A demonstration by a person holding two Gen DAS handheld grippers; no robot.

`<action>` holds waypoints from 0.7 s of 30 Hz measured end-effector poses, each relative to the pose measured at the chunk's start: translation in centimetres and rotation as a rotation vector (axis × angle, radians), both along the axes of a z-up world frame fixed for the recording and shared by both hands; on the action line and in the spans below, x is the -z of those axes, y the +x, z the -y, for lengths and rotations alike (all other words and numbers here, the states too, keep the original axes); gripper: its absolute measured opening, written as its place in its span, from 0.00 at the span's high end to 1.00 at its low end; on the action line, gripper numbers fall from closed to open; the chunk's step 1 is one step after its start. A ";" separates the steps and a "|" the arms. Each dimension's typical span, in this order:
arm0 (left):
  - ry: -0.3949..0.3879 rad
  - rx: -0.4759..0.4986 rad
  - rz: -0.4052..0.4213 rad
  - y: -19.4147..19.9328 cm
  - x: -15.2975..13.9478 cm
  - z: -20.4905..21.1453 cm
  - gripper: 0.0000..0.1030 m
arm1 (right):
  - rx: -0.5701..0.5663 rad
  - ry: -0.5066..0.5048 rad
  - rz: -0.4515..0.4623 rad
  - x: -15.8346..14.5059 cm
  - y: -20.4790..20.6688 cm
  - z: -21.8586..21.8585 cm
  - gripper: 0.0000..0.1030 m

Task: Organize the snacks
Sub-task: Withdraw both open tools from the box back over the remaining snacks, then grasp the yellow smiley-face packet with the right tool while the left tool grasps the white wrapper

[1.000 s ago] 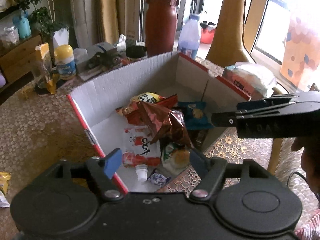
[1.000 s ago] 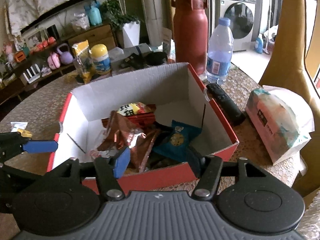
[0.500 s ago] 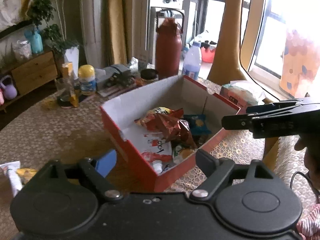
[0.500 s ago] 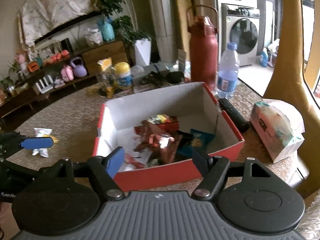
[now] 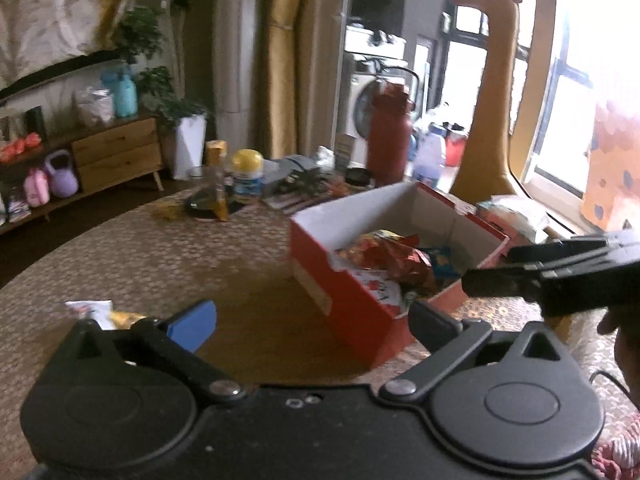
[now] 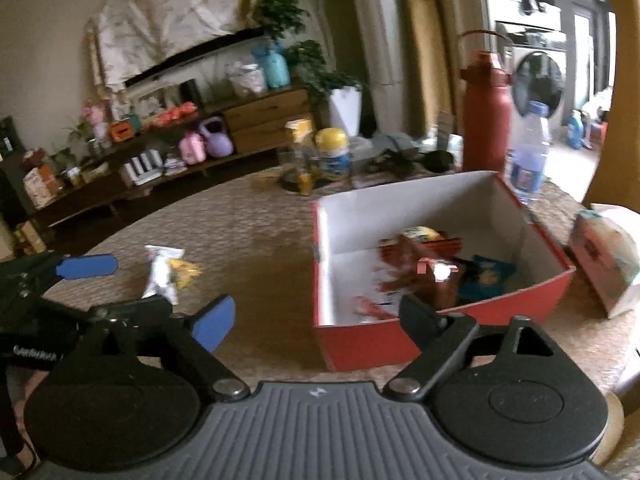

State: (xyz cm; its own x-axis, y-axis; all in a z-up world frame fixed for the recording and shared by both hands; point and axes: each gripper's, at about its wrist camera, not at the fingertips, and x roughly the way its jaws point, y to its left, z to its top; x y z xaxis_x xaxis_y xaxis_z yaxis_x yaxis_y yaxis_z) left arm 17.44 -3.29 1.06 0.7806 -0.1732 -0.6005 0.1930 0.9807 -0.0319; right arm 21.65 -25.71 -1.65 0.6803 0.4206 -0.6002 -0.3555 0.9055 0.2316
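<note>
At far left on the round bench (image 6: 240, 216) covered in patterned lace cloth, a small white-and-yellow crinkled snack packet (image 6: 166, 272) lies alone, well apart from the red cardboard box with a white inside (image 6: 440, 332). It looks light, soft and slippery, likely best pinched at its flat sealed end rather than across its puffed middle. Just beside it in the right wrist view hovers the left tool (image 5: 312, 322), black with blue pads; its jaws are opening with nothing between them. The right tool (image 6: 316, 320), of the same make, is also spreading its jaws, empty, in front of the box. Inside the box sit several foil and plastic snack bags (image 6: 436, 270), red, brown and blue, heaped toward its right half. The bench between packet and box is bare, giving free room to carry across; the box's upright near wall is the edge to clear. Bottles and jars stand beyond, out of the way.
</note>
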 end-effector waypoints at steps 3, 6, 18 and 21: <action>0.000 -0.047 0.019 -0.8 -0.2 -2.0 0.00 | -0.036 0.021 0.017 -0.1 -0.7 -2.0 0.11; -0.008 -0.094 0.035 -1.6 -0.3 -4.2 0.00 | -0.067 0.043 0.030 0.0 -1.1 -4.0 0.07; -0.022 -0.288 0.022 -1.0 0.6 -13.4 0.00 | -0.146 0.097 0.009 1.8 0.3 -11.7 0.04; -0.018 -0.349 0.014 -0.4 1.4 -15.6 0.00 | -0.147 0.079 -0.002 2.1 1.6 -13.7 0.04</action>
State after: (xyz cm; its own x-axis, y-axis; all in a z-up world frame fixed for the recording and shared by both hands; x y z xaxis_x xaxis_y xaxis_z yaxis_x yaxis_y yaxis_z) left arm 17.07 12.32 -0.34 0.8028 0.0950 -0.5886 -0.1533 0.9869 -0.0497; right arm 23.30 -11.97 -3.73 0.6065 0.5618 -0.5626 -0.4826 0.8225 0.3011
